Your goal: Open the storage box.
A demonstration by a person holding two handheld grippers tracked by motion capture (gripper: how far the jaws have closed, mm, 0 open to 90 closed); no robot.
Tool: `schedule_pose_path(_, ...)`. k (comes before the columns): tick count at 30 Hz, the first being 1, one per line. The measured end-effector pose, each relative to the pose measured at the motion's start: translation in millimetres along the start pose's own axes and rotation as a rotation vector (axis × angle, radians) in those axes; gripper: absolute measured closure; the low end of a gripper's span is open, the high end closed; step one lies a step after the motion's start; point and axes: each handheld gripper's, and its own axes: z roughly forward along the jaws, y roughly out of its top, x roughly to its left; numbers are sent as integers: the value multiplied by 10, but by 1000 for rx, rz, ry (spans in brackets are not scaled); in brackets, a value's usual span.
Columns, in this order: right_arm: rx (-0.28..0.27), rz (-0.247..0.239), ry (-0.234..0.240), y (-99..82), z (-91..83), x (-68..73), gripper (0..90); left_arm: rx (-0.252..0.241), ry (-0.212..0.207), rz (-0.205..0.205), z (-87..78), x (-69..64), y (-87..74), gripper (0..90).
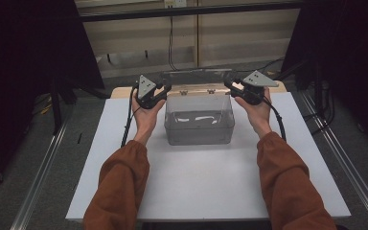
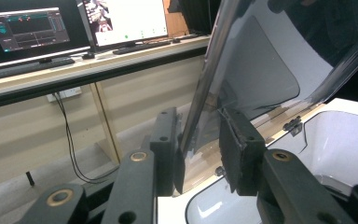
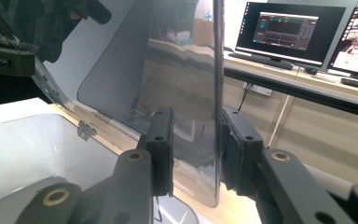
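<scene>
A clear plastic box (image 1: 199,125) sits at the back middle of the white table (image 1: 201,191). Its hinged lid (image 1: 196,76) stands raised above the rear wall. My left gripper (image 1: 165,90) is at the lid's left edge, and in the left gripper view the lid (image 2: 261,70) runs between the jaws of that gripper (image 2: 200,149), which are shut on its rim. My right gripper (image 1: 229,85) is at the lid's right edge. The right gripper view shows the lid (image 3: 182,60) clamped in that gripper (image 3: 196,149). The open box interior (image 2: 349,140) (image 3: 23,149) lies below.
Small hinges (image 2: 292,125) (image 3: 85,129) join lid and box. Behind the table a desk carries monitors (image 2: 28,28) (image 3: 284,28) and keyboards, with cables hanging below. Metal rails (image 1: 43,167) run along the floor on both sides. Both sleeved forearms lie over the table's near half.
</scene>
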Motion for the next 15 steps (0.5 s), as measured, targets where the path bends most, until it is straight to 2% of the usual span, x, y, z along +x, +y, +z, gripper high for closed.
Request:
schedule_pose_path(2, 3, 1, -2, -17, 11, -5, 678, 9, -2, 15, 15, 6, -2, 679)
schedule_pose_path(9, 20, 6, -24, -90, 58, -74, 650, 11, 5, 7, 62, 22, -11, 680)
schedule_pose_path(15, 37, 23, -1, -112, 137, -100, 656, 13, 9, 5, 97, 44, -19, 688)
